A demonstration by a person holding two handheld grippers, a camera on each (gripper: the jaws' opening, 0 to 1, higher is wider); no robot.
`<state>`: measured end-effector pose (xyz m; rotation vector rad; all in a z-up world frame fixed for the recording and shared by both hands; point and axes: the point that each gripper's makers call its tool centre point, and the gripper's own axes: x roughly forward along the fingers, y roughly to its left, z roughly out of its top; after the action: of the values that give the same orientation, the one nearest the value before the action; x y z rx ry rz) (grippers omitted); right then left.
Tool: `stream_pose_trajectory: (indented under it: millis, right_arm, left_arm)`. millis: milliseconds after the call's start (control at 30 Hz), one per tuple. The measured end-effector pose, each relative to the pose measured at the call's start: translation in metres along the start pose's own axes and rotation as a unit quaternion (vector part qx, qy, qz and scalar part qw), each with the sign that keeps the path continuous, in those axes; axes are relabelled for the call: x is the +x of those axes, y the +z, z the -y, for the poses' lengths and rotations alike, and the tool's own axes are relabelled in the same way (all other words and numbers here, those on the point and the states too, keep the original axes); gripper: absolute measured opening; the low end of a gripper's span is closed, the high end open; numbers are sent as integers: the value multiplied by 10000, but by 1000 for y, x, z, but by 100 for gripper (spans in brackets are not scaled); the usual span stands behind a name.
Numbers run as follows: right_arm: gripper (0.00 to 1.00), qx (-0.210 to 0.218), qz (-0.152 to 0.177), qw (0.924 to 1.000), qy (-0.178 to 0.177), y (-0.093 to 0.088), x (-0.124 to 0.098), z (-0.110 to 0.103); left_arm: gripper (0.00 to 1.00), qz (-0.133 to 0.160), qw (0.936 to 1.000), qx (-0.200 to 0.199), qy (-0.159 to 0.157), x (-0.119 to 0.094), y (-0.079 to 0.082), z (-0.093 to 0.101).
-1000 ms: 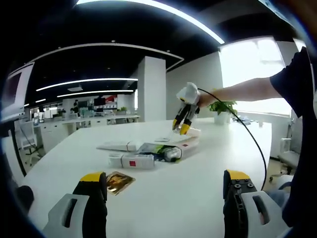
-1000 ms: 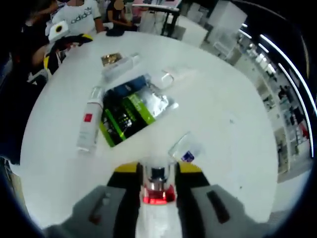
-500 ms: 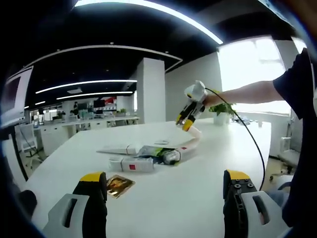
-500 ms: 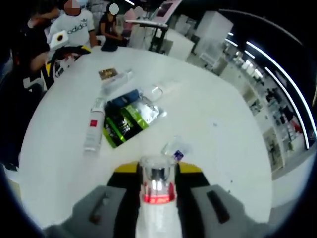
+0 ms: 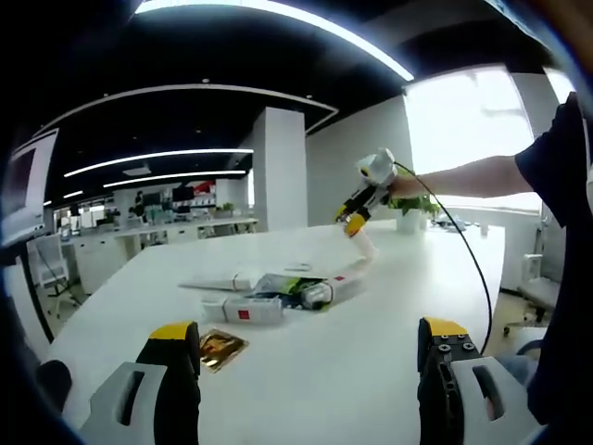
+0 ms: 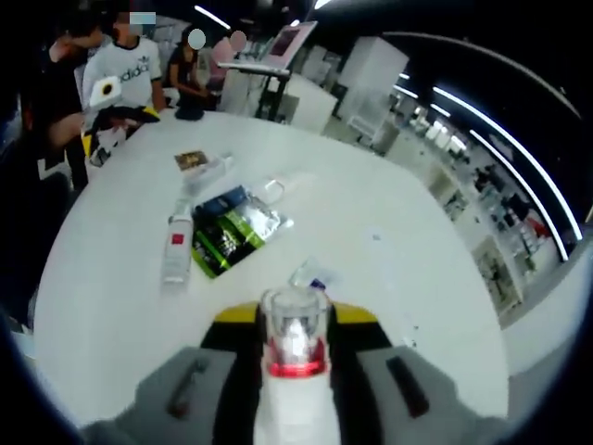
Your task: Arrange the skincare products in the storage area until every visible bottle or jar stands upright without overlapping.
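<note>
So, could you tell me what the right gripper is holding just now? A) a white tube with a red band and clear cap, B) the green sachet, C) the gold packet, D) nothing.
A: the right gripper is shut on the white tube, clear cap forward, lifted above the table.

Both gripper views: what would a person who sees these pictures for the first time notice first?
First, the right gripper, held high above the white table, shut on a white tube with a red band and clear cap. Next, the products lying flat near the table's middle: a white bottle with a red label beside a green and black pouch. The left gripper stands open near the table's edge, next to a small gold packet.
</note>
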<state>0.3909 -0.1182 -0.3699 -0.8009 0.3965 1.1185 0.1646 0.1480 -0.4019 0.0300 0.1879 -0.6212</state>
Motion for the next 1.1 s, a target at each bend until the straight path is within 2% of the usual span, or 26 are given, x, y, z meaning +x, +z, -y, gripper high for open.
stream_pose_trajectory:
  millis: [300,667,867,1100]
  right_arm:
    - [24,251,311,9986,-340,-3,-20,6]
    - [24,692,714,9913,-862,-14,-45,20]
    - [24,991,938,9840,-1142,-21,-57,28]
    - [24,1579,1217,9661,-1643,-30,-71,36]
  left_arm:
    - [100,15,10000,41,17,-4,5,1]
    - [100,10,10000,64,11,-7,9,0]
    - [100,-3,10000,75,-26,-8,10,-1]
    - [100,-3,10000,94,-30,-10,12,-4]
